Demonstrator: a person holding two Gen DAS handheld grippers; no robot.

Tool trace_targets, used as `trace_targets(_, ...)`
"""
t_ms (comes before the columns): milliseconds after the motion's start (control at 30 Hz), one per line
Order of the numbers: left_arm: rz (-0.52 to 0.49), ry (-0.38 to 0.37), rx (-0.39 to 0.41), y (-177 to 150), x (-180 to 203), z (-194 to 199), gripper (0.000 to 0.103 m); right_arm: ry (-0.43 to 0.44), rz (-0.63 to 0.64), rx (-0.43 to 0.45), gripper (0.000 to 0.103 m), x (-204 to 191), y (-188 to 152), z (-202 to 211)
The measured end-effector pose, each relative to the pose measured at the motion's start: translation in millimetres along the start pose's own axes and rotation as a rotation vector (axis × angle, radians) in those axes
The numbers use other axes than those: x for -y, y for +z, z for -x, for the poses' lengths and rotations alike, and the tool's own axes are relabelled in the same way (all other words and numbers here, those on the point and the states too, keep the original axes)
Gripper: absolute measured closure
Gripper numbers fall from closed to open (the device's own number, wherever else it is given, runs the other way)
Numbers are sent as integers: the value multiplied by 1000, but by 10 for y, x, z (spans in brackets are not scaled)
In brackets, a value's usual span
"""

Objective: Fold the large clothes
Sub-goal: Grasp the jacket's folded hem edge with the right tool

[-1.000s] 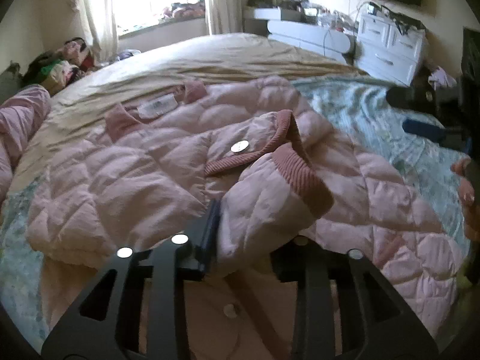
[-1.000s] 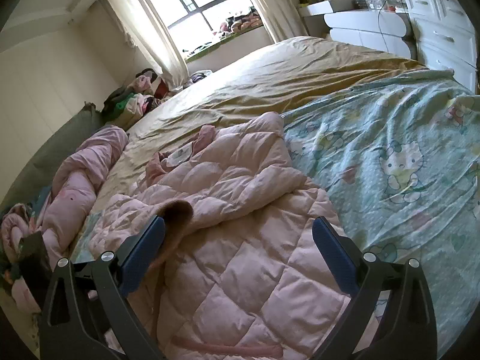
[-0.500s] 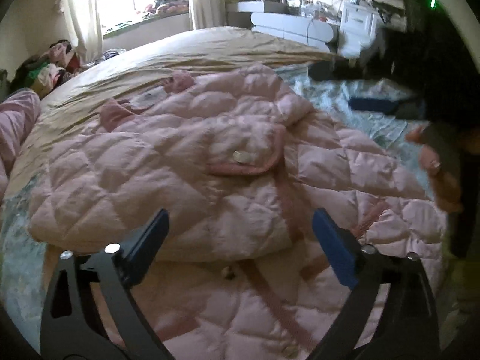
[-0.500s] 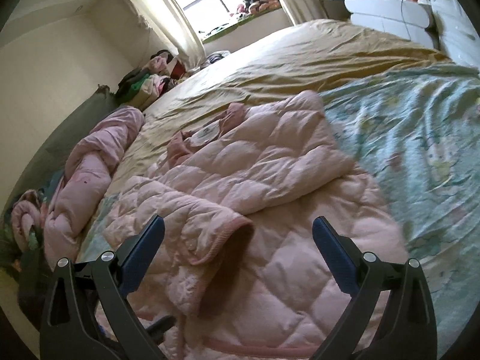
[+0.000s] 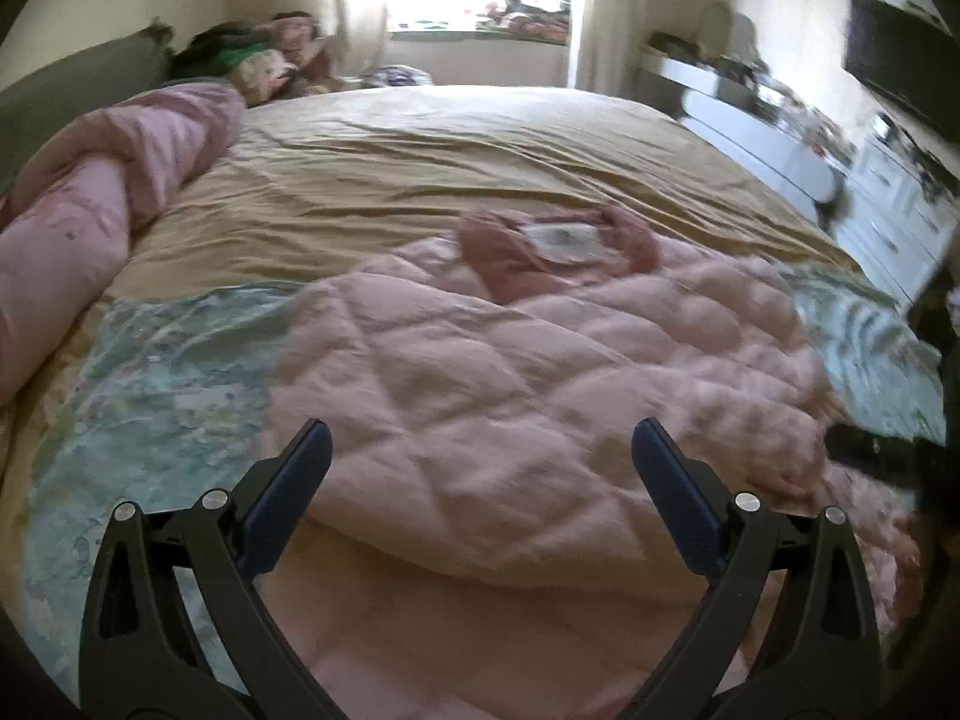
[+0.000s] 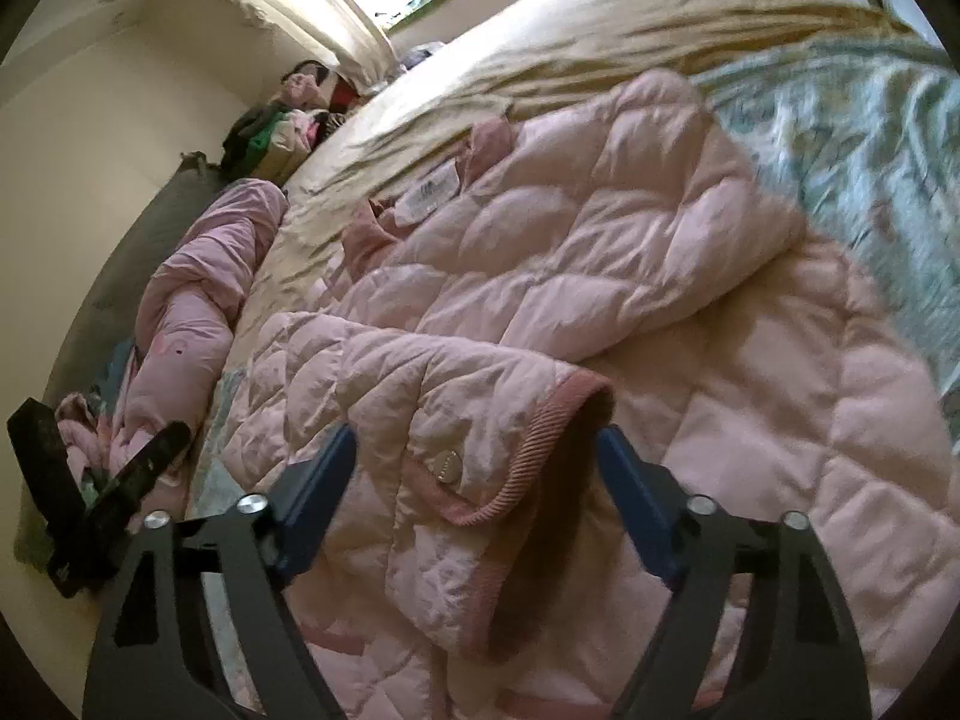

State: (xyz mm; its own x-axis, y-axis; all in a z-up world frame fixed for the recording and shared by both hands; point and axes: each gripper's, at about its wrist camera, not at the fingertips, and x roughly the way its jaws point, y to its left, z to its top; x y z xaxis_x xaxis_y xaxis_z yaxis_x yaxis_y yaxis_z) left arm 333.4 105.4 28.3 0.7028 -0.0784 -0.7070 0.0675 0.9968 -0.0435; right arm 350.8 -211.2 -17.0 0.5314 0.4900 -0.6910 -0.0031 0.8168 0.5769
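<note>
From the left wrist view, the left gripper (image 5: pixel 480 456) hangs over the pink quilted jacket (image 5: pixel 540 396), its fingers spread wide with nothing between them. The jacket lies across the bed (image 5: pixel 480 144), collar (image 5: pixel 558 240) and white label (image 5: pixel 564 237) towards the window. A second ago these fingers pinched a sleeve; they have just been opening, the sleeve has dropped onto the jacket's body, and the view has swung left. My worry is that the puffy sleeve, let go, springs back out of its fold.

From the right wrist view, the right gripper (image 6: pixel 474 468) sits astride the cuffed sleeve (image 6: pixel 432 420), which lies folded over the jacket's front. Its jaws have just been closing, and the ribbed cuff (image 6: pixel 540 438) stands between the blue fingers (image 6: pixel 630 498); I cannot tell whether the pads press the fabric yet, and they look just clear of it. A second ago they stood wider, further back over the jacket's body. A pinch here may catch only the slippery outer layer, or drag the sleeve and undo the fold. The left gripper shows at the left edge, apart from the jacket.
</note>
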Motion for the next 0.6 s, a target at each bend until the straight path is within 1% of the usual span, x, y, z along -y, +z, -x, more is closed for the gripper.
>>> trace_targets(100, 53, -5, 13, 1, -260, -27, 9, -18, -27, -5, 39, 9, 13, -104)
trace_targets(167, 90, 7, 24, -18, -442, -25, 9, -8, -51, -16, 53, 52, 20, -176)
trace_targets(200, 105, 9, 30, -19, -520, -25, 9, -2, -70, -23, 56, 87, 23, -229)
trace_targets(233, 133, 15, 39, -30, -637, -20, 9, 8, -84, -27, 64, 117, 21, -280)
trace_targets(267, 148, 17, 43, -37, -698, -12, 9, 20, -91, -26, 68, 119, 11, -309)
trace_targets(300, 172, 15, 48, -46, -800, -9, 9, 24, -92, -22, 69, 119, 8, -339)
trace_targets(333, 189, 13, 52, -48, -892, -8, 9, 17, -77, -17, 78, 95, 15, -352)
trace_targets(367, 203, 18, 56, -40, -978, -10, 9, 14, -57, -10, 95, 69, 33, -345)
trace_targets(433, 236, 26, 54, -19, -1110, -29, 9, 23, 12, 21, 97, -64, 121, -276)
trace_targets(467, 256, 17, 58, -6, -1169, -33, 9, 24, 48, 39, 97, -135, 172, -227)
trace_targets(600, 289, -2, 84, 32, -1277, -49, 9, 18, 260, 158, 98, -666, 522, 123)
